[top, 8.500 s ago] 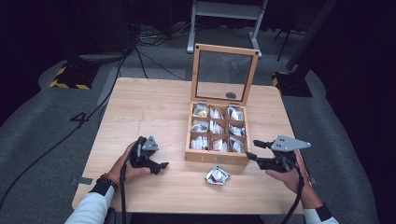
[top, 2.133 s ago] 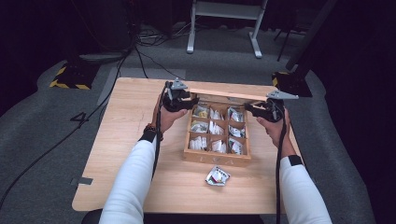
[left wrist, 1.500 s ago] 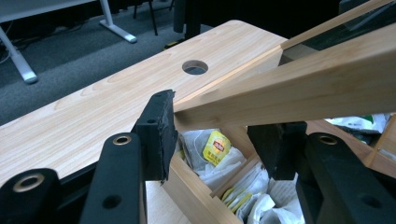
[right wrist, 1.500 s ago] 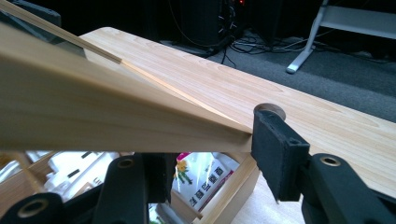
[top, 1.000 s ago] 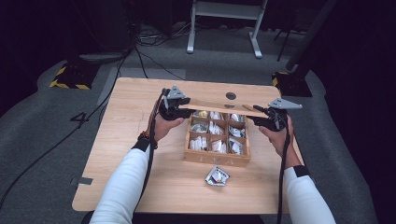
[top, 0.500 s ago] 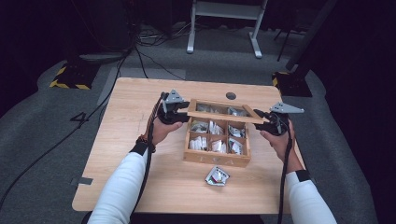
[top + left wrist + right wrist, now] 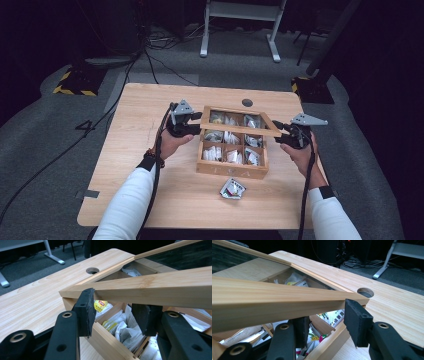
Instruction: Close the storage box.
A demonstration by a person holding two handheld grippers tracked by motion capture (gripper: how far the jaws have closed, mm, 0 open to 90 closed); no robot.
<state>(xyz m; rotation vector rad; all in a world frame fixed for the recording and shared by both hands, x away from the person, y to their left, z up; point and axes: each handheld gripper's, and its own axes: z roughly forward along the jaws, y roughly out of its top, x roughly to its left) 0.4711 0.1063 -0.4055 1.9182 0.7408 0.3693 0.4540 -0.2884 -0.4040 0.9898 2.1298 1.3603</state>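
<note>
Dark room, grey carpet, cables on the floor beyond a pale wooden tabletop (image 7: 150, 130) with a round hole near its far edge.

A wooden box (image 7: 231, 169) sits on the right half of the tabletop. Its glass-paned lid (image 7: 239, 127), hinged at the far side, hangs partly lowered, with the free front rail above the compartments.

Left gripper (image 7: 186, 123): the jaws straddle the left corner of the lid's front rail. In the left gripper view the rail (image 7: 150, 288) crosses just above and between the two pads, one pad (image 7: 86, 311) at the corner, the other under the rail. The jaws have just been closing, with the rail between them; whether the pads press on the wood I cannot tell.

Right gripper (image 7: 287, 136): the jaws are half spread around the right corner of the rail and have just been closing. In the right gripper view one pad (image 7: 357, 321) stands at the rail's end, the other below it; I cannot tell whether they touch.

The long axis of the front rail runs left to right across the box, from one gripper to the other, its right end nearer the person.

The box is divided into compartments holding tea sachets (image 7: 226, 154), white with some yellow and green print. One sachet (image 7: 233, 188) lies loose on the tabletop just in front of the box.
</note>
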